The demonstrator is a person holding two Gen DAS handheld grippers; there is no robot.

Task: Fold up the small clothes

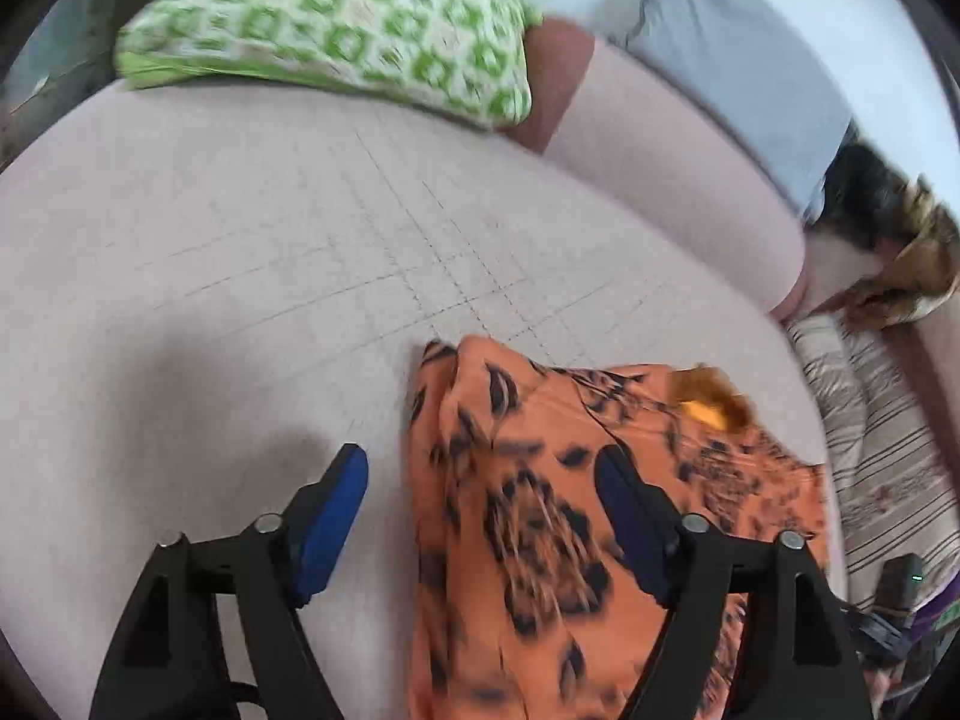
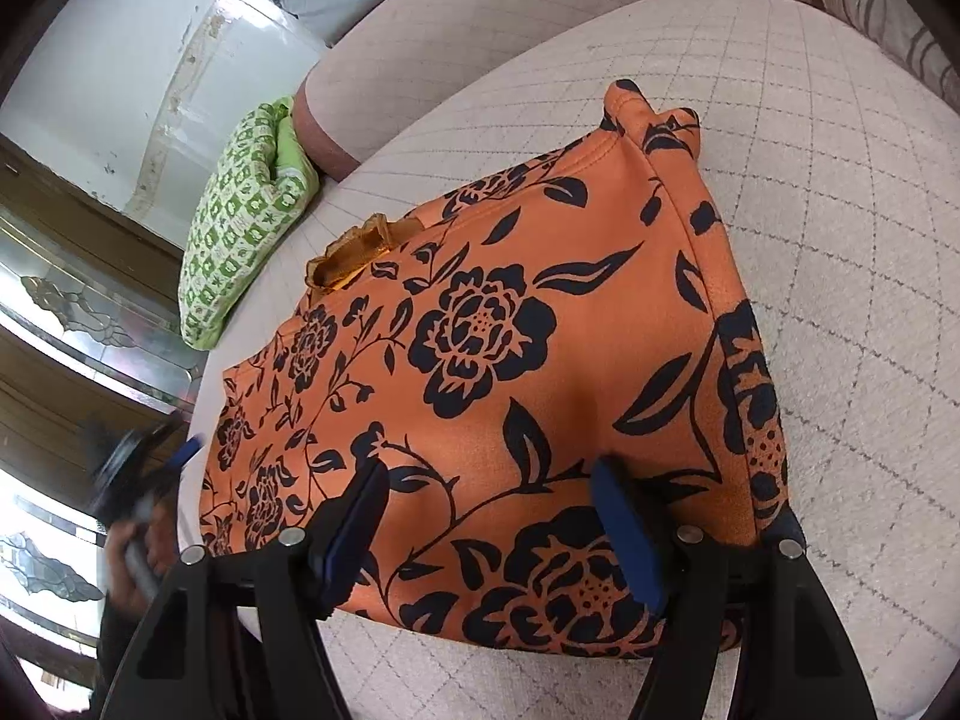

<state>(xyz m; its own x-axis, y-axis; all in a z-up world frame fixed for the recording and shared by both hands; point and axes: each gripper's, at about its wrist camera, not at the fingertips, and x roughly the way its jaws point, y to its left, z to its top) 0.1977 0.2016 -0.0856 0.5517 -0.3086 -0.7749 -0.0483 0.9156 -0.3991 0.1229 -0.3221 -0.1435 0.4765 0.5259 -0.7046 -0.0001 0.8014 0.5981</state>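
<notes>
— Presently, what is the state of the garment (image 2: 540,360)?

— Orange with a black floral print, lying on the quilted cushion (image 2: 840,240) of a pale sofa. In the right wrist view it sits as a roughly rectangular folded shape, mostly flat, one corner bunched at the far end. A patch of golden-brown trim (image 2: 354,255) shows at its far left edge.

— Left gripper (image 1: 480,492)?

— Jaws spread wide, nothing between the blue pads. One finger is over bare cushion, the other over the garment's edge. That view is motion-blurred; contact with the cloth cannot be confirmed.

— Right gripper (image 2: 492,498)?

— Also spread wide, holding nothing. Both fingers sit over the near part of the garment; whether the tips press on it cannot be told.

— Surroundings?

— A green-and-white pillow (image 1: 336,24) lies at the sofa's far end, well apart from the garment. A striped cushion (image 1: 870,420) lies near the garment's other side. Grey cloth (image 1: 750,60) is draped on the backrest. The left gripper appears blurred at the lower left of the right wrist view.
</notes>
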